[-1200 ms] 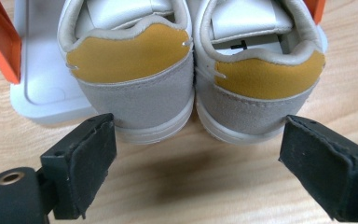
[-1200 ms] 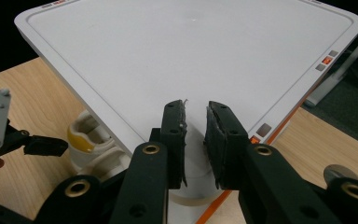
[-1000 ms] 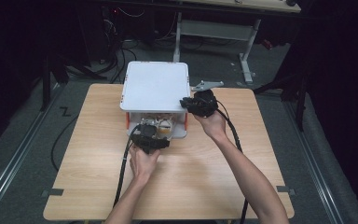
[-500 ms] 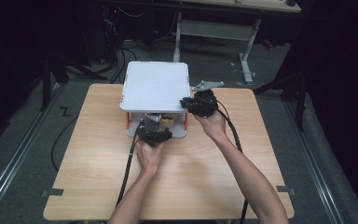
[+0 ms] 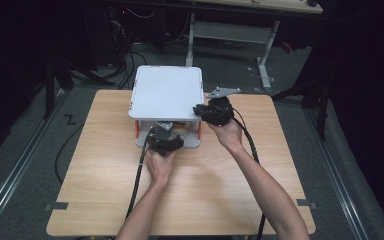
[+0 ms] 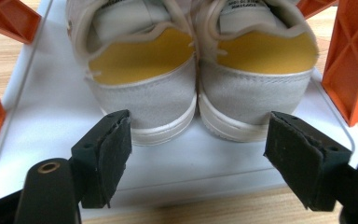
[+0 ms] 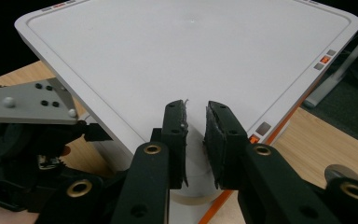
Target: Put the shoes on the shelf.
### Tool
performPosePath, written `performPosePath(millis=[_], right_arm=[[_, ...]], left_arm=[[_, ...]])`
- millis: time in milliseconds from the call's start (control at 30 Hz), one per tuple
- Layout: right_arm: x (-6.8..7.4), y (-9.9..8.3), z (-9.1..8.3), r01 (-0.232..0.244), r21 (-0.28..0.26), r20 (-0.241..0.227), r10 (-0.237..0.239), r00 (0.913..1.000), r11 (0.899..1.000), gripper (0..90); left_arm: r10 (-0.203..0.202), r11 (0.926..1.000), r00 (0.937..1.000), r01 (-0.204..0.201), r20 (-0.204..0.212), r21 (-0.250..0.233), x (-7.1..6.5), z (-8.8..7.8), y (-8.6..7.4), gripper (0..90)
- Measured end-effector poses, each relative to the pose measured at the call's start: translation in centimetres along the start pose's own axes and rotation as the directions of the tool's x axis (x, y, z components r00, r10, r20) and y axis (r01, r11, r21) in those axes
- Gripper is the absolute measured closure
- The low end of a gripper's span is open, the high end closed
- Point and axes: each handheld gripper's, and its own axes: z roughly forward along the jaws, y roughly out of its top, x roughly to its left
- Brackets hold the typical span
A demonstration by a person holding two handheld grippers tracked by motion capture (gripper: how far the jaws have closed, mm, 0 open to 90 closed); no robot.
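Observation:
A pair of grey shoes with yellow insoles stands heels-first on the white lower shelf (image 6: 51,107) of a small rack: one shoe (image 6: 144,93) and its mate (image 6: 256,88) side by side. My left gripper (image 6: 198,122) is open, its jaws spread a little wider than both heels and just short of them. In the high view my left gripper (image 5: 164,137) reaches under the white top shelf (image 5: 167,92). My right gripper (image 5: 202,111) sits at that shelf's near right corner. Its jaws (image 7: 196,109) are shut, nothing visible between them, over the top shelf (image 7: 191,46).
Orange supports (image 6: 349,56) flank the shoes at both sides of the rack. The rack stands at the far middle of a wooden table (image 5: 105,190). Cables trail from both grippers toward the table's near edge. Dark floor and desk legs (image 5: 265,60) lie beyond.
My left gripper has moved forward, away from the person, to the rack's lower shelf and the shoe heels. The right gripper has stayed at the top shelf's corner.

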Motion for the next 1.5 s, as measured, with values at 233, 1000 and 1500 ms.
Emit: performPosePath(millis=[233, 1000, 1500], right_arm=[[0.0, 0.1, 0.0, -0.017, 0.003, 0.025, 0.017, 0.9995, 1.000, 65.9], [-2.6, -3.6, -6.6, -0.113, -0.091, 0.038, 0.117, 0.9925, 0.989, 52.7], [-4.7, -14.0, -12.0, -0.232, -0.102, 0.112, 0.243, 0.9637, 0.967, 51.2]], left_arm=[[0.031, 0.9995, 0.9989, -0.031, 0.036, 0.009, 0.1, -1.0, -0.1, 24.6], [0.097, 0.9921, 0.9767, -0.079, 0.191, -0.098, 2.5, -7.5, -0.4, 28.9], [0.052, 0.9952, 0.9765, -0.033, 0.209, -0.092, 5.8, -9.5, -3.6, 27.4]])
